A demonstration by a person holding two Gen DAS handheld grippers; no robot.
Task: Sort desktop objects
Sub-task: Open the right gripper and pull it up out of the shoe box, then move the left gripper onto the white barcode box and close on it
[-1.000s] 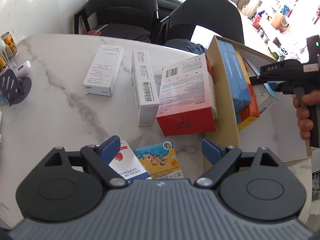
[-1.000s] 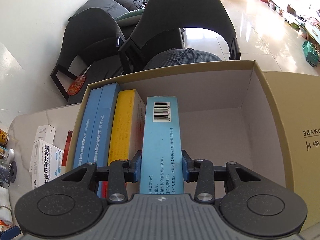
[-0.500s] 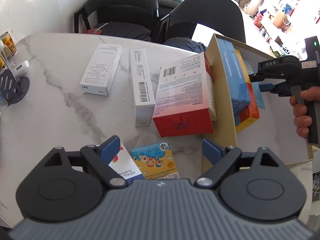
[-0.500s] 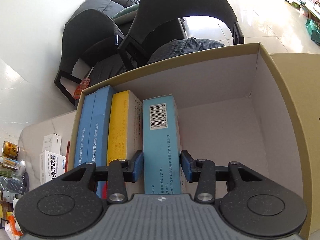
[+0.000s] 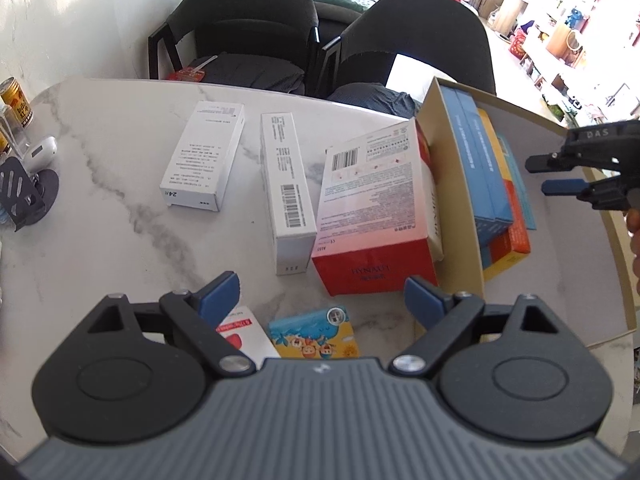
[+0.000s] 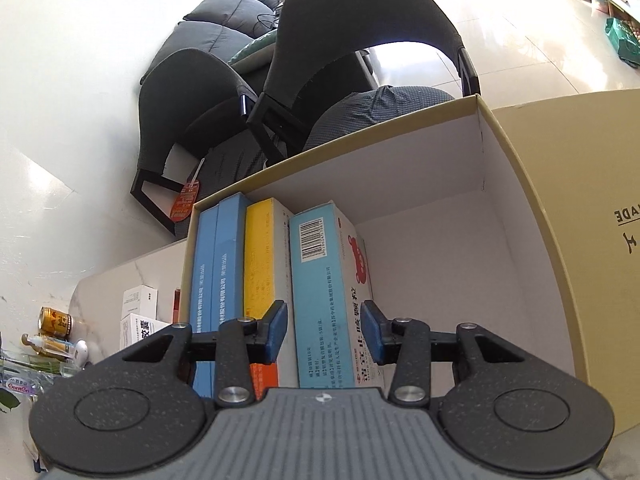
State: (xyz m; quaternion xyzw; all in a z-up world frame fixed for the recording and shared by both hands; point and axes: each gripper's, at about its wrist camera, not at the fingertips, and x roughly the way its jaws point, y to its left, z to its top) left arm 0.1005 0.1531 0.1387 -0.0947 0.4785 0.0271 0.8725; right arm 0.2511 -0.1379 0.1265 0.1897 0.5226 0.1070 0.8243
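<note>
Left wrist view: marble table (image 5: pixel 100 240) filling most of the frame, two dark chairs (image 5: pixel 240 28) behind its far edge. Cardboard box (image 5: pixel 448 152) open on the table, taken as landmark. Just left of the box, leaning against its wall, a large red-and-white carton (image 5: pixel 372 216). Further left of the box, a long white carton (image 5: pixel 286 196) with a barcode, lying flat; beyond that, well apart from the box, a second white carton (image 5: pixel 204 156). Left and nearer than the box, a small colourful cartoon packet (image 5: pixel 312 334) and a red-and-white packet (image 5: pixel 240 330), both partly hidden under the left gripper (image 5: pixel 320 300), jaws spread wide with nothing between the blue pads. Far left of the box at the table's edge, a gold can (image 5: pixel 16 102) and a black stand (image 5: pixel 20 196).

Right wrist view: inside the box (image 6: pixel 520 240), against its left wall, two blue cartons (image 6: pixel 220 280) on edge, then a yellow carton (image 6: pixel 260 264), then a light blue carton (image 6: pixel 324 300) with a barcode, touching the yellow one. Rest of the box floor to the right bare. Right gripper (image 6: pixel 324 332) over the light blue carton, pads parted to either side with a gap showing on each, gripping nothing. Seen from the left wrist, the right gripper (image 5: pixel 560 176) hanging above the box interior, fingers of a hand (image 5: pixel 634 248) at the frame edge.
</note>
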